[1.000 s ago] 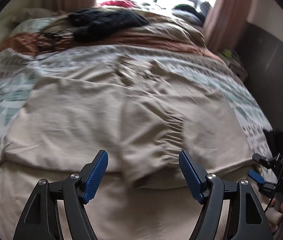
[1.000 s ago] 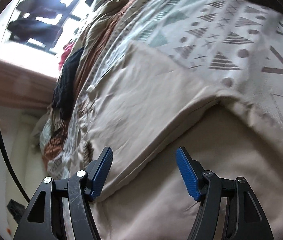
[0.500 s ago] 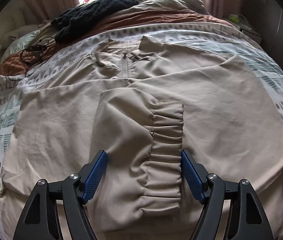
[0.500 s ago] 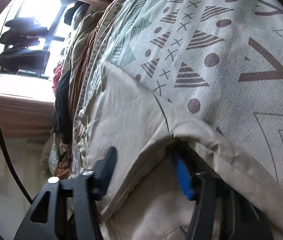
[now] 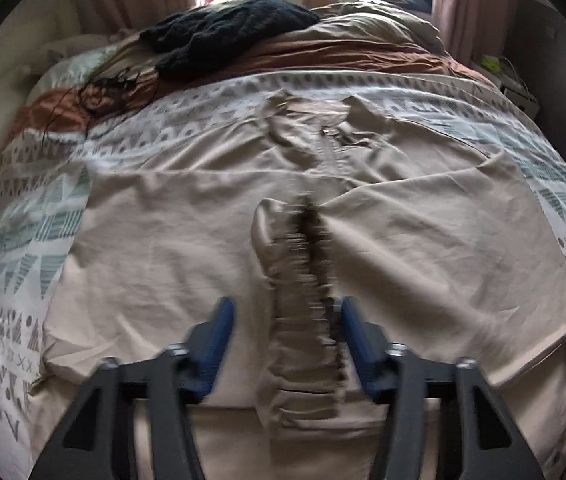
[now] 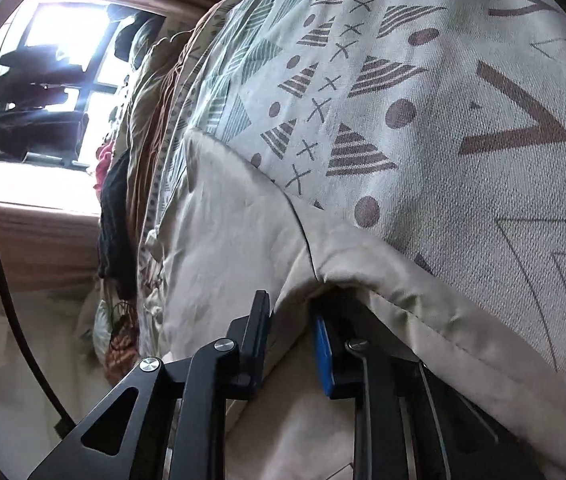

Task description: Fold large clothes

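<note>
A large beige jacket (image 5: 187, 240) is lying spread, zip up, across the patterned bedspread (image 5: 23, 232) on the bed. It is looking thin, soft and light, so it is likely sagging and sliding when lifted; hems, seams and the gathered cuff (image 5: 303, 320) are offering the firmest hold. The left tongs (image 5: 285, 344) have just been closing, with the bunched cuff between them, the pads not clearly pressing yet. The right tongs (image 6: 291, 344) have also been closing and are pinching the jacket's side edge (image 6: 323, 276) near the mattress side.
</note>
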`<control>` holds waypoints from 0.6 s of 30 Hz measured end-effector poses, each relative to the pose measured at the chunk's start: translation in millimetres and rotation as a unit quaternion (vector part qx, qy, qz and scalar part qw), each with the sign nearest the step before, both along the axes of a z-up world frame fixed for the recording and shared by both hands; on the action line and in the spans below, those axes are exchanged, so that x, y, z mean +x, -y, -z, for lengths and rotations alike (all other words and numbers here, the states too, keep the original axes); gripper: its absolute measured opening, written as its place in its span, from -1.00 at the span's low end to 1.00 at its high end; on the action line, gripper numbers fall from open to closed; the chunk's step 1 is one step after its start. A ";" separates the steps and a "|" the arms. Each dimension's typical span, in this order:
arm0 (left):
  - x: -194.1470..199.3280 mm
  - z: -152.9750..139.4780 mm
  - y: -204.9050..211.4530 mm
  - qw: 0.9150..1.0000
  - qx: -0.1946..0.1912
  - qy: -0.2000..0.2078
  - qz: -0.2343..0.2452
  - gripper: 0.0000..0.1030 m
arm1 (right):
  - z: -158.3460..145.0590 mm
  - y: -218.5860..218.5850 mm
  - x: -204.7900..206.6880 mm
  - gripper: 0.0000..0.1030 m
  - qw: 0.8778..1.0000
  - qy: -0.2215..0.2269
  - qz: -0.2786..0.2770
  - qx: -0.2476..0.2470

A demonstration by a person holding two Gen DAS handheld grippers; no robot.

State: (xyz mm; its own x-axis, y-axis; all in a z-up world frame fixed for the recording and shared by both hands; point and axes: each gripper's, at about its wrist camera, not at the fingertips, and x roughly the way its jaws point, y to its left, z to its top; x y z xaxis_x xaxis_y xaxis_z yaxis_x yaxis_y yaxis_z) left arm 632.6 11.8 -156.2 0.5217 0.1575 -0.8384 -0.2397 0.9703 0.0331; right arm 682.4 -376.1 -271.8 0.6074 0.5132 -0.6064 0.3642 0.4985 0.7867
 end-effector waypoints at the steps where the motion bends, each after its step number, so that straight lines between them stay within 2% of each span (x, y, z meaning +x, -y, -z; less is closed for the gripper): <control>1: -1.8 1.3 -8.1 1.000 -0.005 -0.007 -0.007 -0.49 | 0.3 -0.8 -0.5 -0.54 1.000 0.000 0.001 0.002; 2: -3.5 2.0 -14.4 1.000 -0.010 -0.010 -0.013 -0.71 | 0.4 -1.5 -0.9 -0.54 1.000 0.001 0.002 0.002; 5: -9.4 2.4 -34.7 0.999 -0.026 -0.003 -0.026 -0.86 | 0.9 -1.8 -1.1 -0.54 1.000 0.003 0.004 0.003; 10: 0.3 8.1 -48.9 0.999 -0.041 0.003 -0.029 -0.91 | 5.4 3.6 -1.7 -0.82 1.000 0.015 0.013 0.007; 14: 13.2 7.7 -43.3 0.998 -0.058 0.020 -0.011 -0.93 | 7.1 16.4 -3.2 -0.88 0.999 0.021 0.032 0.007; 18: 23.0 -1.3 -26.2 0.998 -0.055 0.041 0.015 -0.95 | 6.8 28.6 -2.7 -0.89 0.999 0.022 0.044 0.000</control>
State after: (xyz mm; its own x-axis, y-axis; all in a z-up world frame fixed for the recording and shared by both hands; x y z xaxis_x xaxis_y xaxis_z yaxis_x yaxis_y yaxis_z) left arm 655.6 38.1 -154.9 0.5929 0.0506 -0.8037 -0.2078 0.9738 -0.0920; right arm 679.7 -404.7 -278.6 0.6761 0.4563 -0.5785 0.3716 0.4668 0.8025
